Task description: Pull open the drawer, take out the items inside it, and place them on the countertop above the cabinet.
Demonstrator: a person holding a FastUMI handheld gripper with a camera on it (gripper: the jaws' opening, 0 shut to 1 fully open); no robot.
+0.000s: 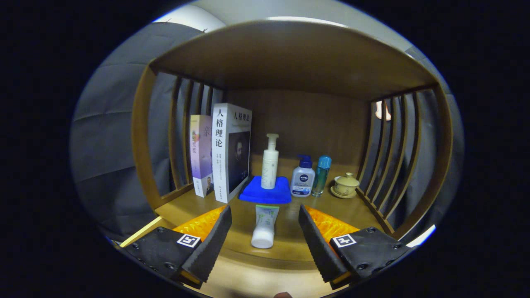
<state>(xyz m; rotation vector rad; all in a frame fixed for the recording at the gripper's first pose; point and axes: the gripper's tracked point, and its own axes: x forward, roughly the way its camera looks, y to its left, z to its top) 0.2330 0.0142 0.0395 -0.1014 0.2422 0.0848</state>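
Tube (264, 227) of cream lies flat on the countertop (356, 209), cap toward the camera and tail pointing at the blue cloth (265, 191); it looks like an item already brought up and set down, laid on its side because a soft tube rests steadier that way. I take the blue cloth as the landmark. On top of the cloth stands a white pump bottle (269, 162), upright. Left of the cloth two books (225, 151) stand on end, leaning close together against the slatted side of the shelf, which props them. Right of the cloth stand a white bottle with a blue pump (302, 176) and a slim teal bottle (321, 175), just beside each other, and further right a small lidded cup on a saucer (346, 185). The tube lies in front of the cloth, its tail nearly touching the cloth's front edge. The gripper (265, 231) has its fingers spread wide, holding nothing; the tube sits between them with clear gaps on both sides, touching neither. The drawer itself cannot be made out here, so I judge only that at least one item is on the countertop
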